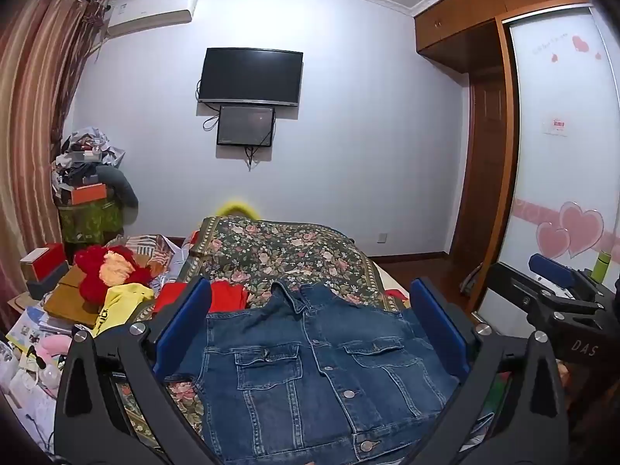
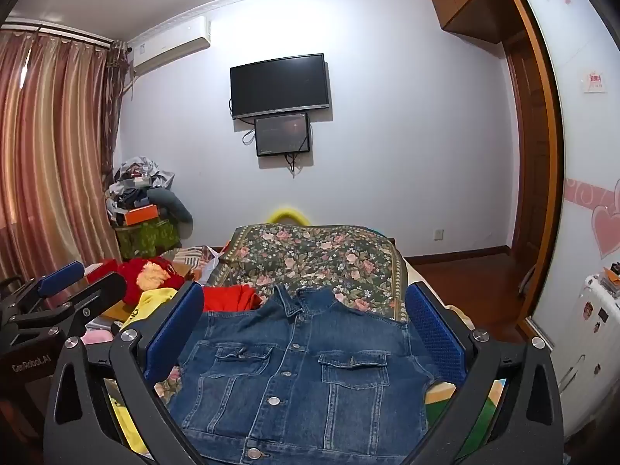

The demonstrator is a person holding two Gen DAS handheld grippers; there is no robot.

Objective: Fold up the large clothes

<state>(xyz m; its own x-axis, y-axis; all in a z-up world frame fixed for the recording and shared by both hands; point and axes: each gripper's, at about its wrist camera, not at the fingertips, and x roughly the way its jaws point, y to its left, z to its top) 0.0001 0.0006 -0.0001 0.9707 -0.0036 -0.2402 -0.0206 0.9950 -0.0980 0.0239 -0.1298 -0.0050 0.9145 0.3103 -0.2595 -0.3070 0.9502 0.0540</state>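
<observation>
1. My left gripper (image 1: 310, 333) has its jaws spread wide, nothing between the pads.
2. My right gripper (image 2: 306, 333) is likewise wide apart and empty.
3. The denim vest (image 2: 298, 372) lies flat, front up, buttoned, collar far, on the floral bedspread (image 2: 317, 255), below and between both pairs of fingers.

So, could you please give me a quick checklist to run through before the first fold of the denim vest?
1. Denim vest lies flat, front up, on the floral bedspread: ok.
2. Front buttoned: ok.
3. Left gripper open, empty: ok.
4. Right gripper open, empty: ok.
5. Red garment clear of the vest's left shoulder: cannot tell.
6. Hem fully visible: not ok, cut off below.
</observation>
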